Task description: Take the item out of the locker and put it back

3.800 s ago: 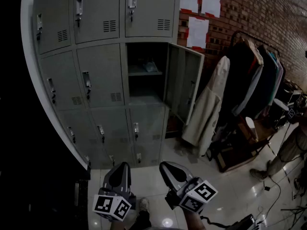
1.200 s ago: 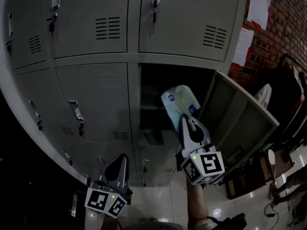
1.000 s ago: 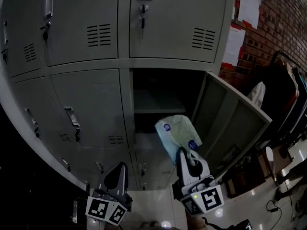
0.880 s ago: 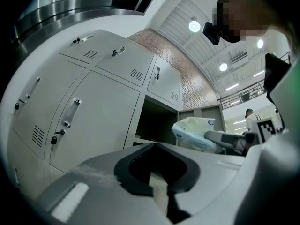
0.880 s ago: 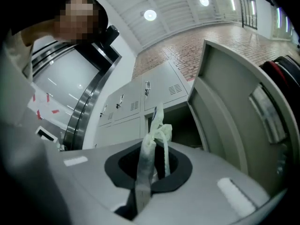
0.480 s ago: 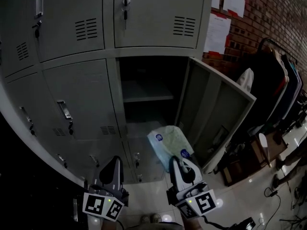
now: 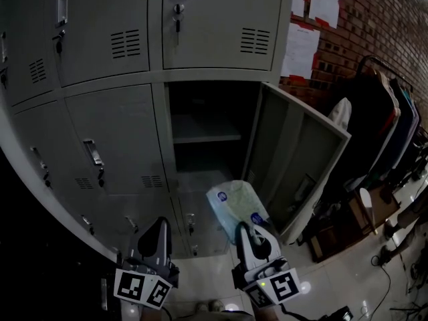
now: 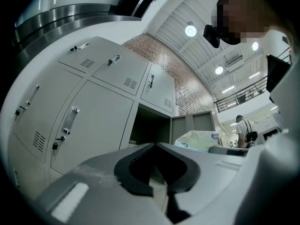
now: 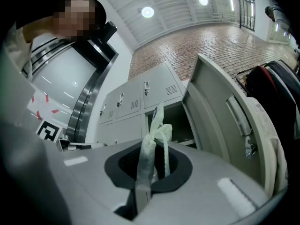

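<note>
Right gripper [image 7: 245, 231] pinches the bag [image 7: 234, 202] outside the open locker [image 7: 162, 139], beside its door [image 7: 294, 156].

Left gripper [image 7: 160, 225] low, fingers together; right gripper [image 7: 245, 231] beside it, fingers tight on bag [image 7: 233, 202]

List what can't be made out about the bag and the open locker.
- Pale plastic bag contents: head view, crumpled opaque film; right gripper view shows only the strip pinched in the right gripper.
- Bag's blue label print: head view, too small.
- Open grey locker back: head view, shadow.
</note>
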`<state>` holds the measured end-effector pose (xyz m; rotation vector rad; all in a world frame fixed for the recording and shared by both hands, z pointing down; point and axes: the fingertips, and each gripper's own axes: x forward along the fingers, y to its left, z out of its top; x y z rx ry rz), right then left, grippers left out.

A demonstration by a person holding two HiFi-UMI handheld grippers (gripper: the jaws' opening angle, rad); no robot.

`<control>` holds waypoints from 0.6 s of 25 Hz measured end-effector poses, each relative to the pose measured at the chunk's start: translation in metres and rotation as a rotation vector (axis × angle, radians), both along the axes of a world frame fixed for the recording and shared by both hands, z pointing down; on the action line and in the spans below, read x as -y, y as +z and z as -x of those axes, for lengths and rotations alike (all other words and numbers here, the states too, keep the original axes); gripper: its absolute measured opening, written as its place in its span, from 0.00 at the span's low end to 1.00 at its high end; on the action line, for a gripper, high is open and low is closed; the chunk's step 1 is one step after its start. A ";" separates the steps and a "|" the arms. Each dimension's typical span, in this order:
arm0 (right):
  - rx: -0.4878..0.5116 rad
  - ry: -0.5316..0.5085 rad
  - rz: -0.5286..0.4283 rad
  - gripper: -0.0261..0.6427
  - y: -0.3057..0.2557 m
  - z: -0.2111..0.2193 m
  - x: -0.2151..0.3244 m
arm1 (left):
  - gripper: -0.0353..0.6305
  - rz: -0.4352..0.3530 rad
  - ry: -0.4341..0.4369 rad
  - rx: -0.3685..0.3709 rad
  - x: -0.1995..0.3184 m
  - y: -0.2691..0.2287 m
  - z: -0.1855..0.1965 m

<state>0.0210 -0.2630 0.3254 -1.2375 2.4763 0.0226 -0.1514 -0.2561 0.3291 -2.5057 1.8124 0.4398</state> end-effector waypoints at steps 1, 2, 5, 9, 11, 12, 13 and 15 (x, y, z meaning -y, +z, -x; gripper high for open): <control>0.003 -0.003 0.002 0.06 0.000 0.001 -0.001 | 0.06 0.000 0.000 0.001 0.000 0.000 0.000; 0.006 -0.006 0.003 0.06 0.000 0.001 -0.001 | 0.06 0.001 0.000 0.002 -0.001 0.000 0.000; 0.004 -0.006 0.000 0.06 0.000 0.002 0.001 | 0.06 0.006 -0.004 0.003 -0.001 0.000 0.001; -0.007 0.001 0.003 0.06 0.001 0.002 0.004 | 0.06 0.005 -0.007 0.001 0.001 0.000 0.003; -0.004 -0.003 0.009 0.06 0.002 0.003 0.005 | 0.06 0.007 -0.010 -0.001 0.003 0.001 0.004; 0.001 -0.008 0.011 0.06 0.002 0.003 0.005 | 0.06 0.009 -0.011 -0.002 0.004 0.002 0.005; 0.011 -0.016 0.013 0.06 0.000 0.003 0.004 | 0.06 0.011 -0.012 -0.003 0.005 0.002 0.005; 0.040 -0.028 0.005 0.06 -0.011 -0.002 0.002 | 0.06 0.014 -0.010 -0.002 0.007 0.003 0.005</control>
